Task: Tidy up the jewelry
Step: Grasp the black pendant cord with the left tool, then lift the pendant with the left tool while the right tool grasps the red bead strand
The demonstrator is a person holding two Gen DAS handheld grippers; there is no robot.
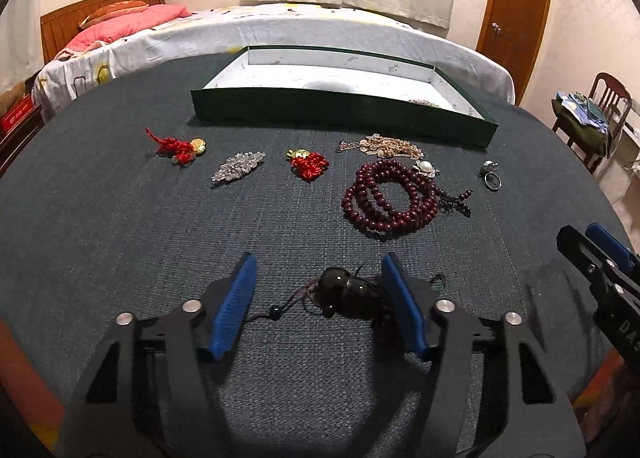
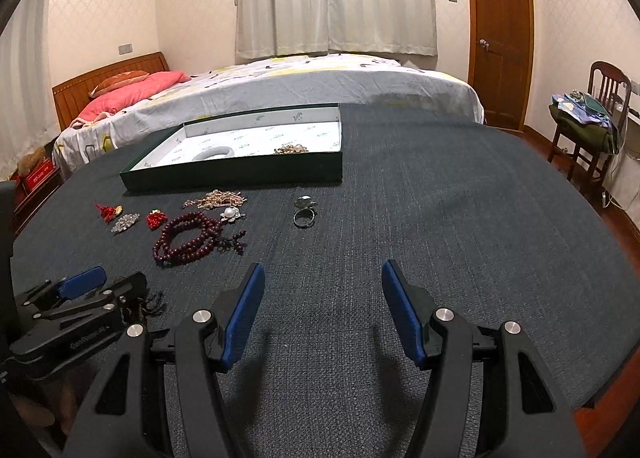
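My left gripper (image 1: 318, 268) is open, its blue pads either side of a dark bead pendant on a cord (image 1: 346, 292) lying on the grey cloth. My right gripper (image 2: 323, 272) is open and empty above bare cloth. Beyond lie dark red prayer beads (image 1: 390, 196), a gold chain pile (image 1: 384, 146), a pearl brooch (image 1: 425, 167), a silver ring (image 2: 304, 216), a crystal brooch (image 1: 238, 166) and two red knot charms (image 1: 176, 147) (image 1: 310, 164). The green box (image 2: 240, 176) holds a white bangle (image 2: 212, 154) and a gold chain (image 2: 291, 149).
The table (image 2: 440, 218) is covered in dark grey cloth. A bed (image 2: 280, 78) stands behind it, a wooden door (image 2: 500, 30) at the back right, and a chair with clothes (image 2: 588, 114) on the right.
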